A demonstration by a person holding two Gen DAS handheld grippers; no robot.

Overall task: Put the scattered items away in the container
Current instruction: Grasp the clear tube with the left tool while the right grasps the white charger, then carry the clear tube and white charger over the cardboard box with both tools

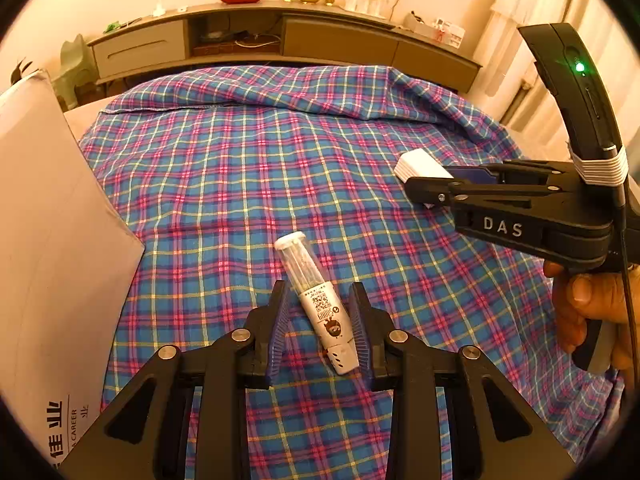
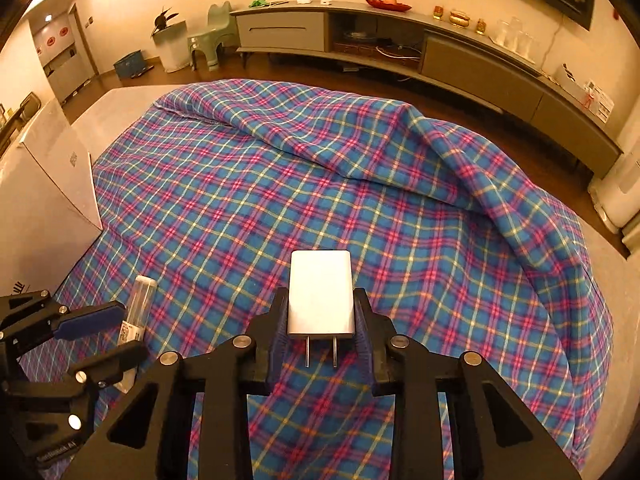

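Your left gripper (image 1: pixel 320 320) jaws sit narrow around a lip-balm-like tube (image 1: pixel 316 296) on the plaid cloth (image 1: pixel 240 184); pad contact unclear. White box (image 1: pixel 44 216) stands left. Right view: your right gripper (image 2: pixel 322 330) clamps the white charger plug (image 2: pixel 321 294), prongs toward camera; open cloth ahead.

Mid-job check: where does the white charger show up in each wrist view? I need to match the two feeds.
Left wrist: the charger is at right of centre, at the tips of the right gripper reaching in from the right edge.
Right wrist: the charger is at lower centre, between that gripper's own pads, prongs toward the camera.
Shared landmark: the plaid cloth under everything; also the tube.
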